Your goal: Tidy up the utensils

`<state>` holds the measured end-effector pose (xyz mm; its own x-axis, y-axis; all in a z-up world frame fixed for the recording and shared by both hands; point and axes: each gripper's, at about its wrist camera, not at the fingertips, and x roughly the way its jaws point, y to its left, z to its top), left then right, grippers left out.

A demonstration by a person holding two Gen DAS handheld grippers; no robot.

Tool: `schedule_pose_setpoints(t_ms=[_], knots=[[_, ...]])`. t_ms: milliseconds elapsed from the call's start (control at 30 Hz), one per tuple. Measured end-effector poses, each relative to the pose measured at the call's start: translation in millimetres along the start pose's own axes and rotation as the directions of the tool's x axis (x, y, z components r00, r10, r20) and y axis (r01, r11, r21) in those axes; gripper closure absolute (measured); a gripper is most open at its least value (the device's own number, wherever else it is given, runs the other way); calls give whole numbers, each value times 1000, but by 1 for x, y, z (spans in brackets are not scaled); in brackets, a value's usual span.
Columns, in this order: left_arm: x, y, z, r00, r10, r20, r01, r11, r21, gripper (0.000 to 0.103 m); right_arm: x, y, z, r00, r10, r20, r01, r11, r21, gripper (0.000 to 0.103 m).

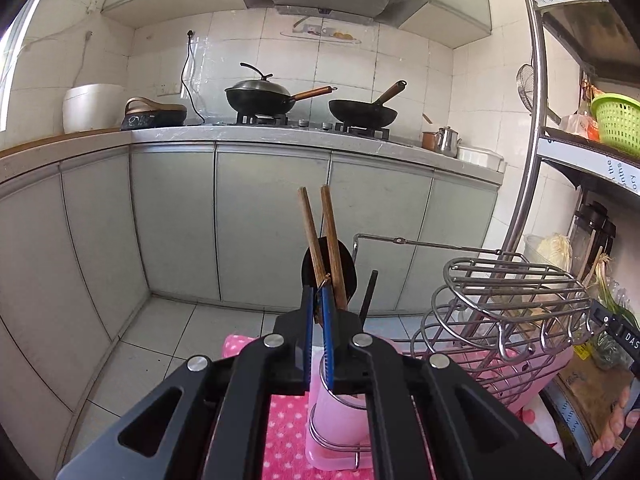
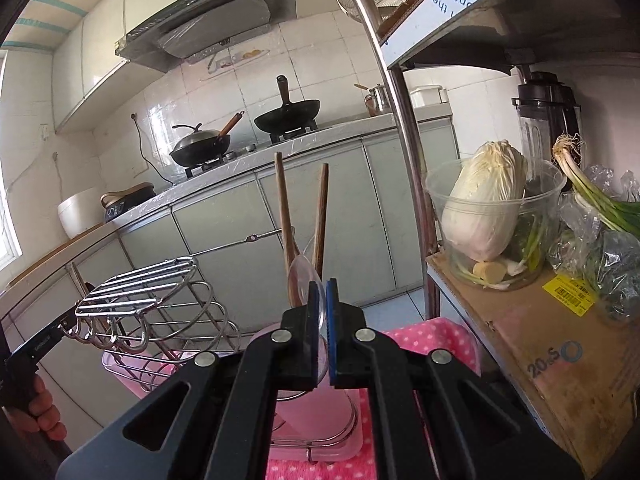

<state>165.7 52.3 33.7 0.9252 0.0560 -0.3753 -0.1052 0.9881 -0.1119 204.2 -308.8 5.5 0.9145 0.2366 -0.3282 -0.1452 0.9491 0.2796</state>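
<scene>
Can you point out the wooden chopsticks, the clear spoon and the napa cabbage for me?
wooden chopsticks point(image 1: 329, 240): left wrist view, mid-shaft of the right stick.
clear spoon point(image 2: 304, 280): right wrist view, its bowl.
napa cabbage point(image 2: 486, 196): right wrist view, middle of the head.

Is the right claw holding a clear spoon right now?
Yes, the right claw is shut on the clear spoon, whose bowl sticks up above the blue pads in the right wrist view.
</scene>
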Motion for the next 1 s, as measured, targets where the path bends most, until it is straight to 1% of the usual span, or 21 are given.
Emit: schedule_pose_setpoints(t_ms=[100, 233, 333, 367, 433, 467, 500, 533, 633, 667, 800, 833, 867, 1000], knots=[[3, -1, 1, 1000, -17, -17, 16, 1000, -17, 98, 2, 1, -3, 1000, 4, -16, -4, 1000, -4, 99], [5, -1, -2, 997, -62, -52, 60, 998, -33, 96, 3, 0, -8, 999, 3, -38, -2, 1000, 3, 99], [5, 0, -5, 994, -81, -72, 78, 996, -50, 87, 2, -2, -9, 999, 12, -52, -11, 1000, 21, 98], [4, 0, -5, 994, -85, -74, 81, 995, -55, 82, 2, -2, -8, 998, 16, -59, -14, 1000, 24, 98], [1, 1, -6, 992, -100, -74, 95, 993, -71, 79, 1, -1, -8, 997, 23, -70, -22, 1000, 20, 98], [0, 1, -6, 992, -105, -75, 99, 992, -77, 75, 1, 0, -8, 997, 27, -77, -26, 1000, 17, 97], [-1, 1, -7, 991, -110, -76, 104, 991, -82, 73, 0, 1, -8, 996, 33, -84, -32, 999, 15, 97], [-2, 1, -7, 989, -122, -81, 115, 989, -90, 73, 0, 1, -8, 995, 38, -88, -37, 999, 11, 94], [-2, 2, -8, 984, -147, -98, 136, 985, -108, 70, -3, 4, -9, 994, 48, -98, -48, 999, 4, 81], [-2, 1, -8, 984, -147, -104, 136, 984, -112, 69, -4, 5, -10, 994, 48, -99, -48, 999, 3, 78], [-4, 0, -10, 980, -150, -132, 135, 984, -114, 68, -11, 4, -11, 994, 51, -101, -51, 999, 2, 76], [-6, 0, -10, 980, -147, -131, 132, 985, -114, 66, -14, 4, -11, 994, 49, -99, -49, 999, 0, 75], [-8, 0, -10, 981, -145, -131, 131, 985, -114, 60, -17, 4, -12, 994, 47, -96, -48, 999, -3, 75], [-19, 2, -12, 981, -147, -124, 131, 983, -129, 55, -30, 4, -16, 995, 45, -91, -46, 999, -4, 72]])
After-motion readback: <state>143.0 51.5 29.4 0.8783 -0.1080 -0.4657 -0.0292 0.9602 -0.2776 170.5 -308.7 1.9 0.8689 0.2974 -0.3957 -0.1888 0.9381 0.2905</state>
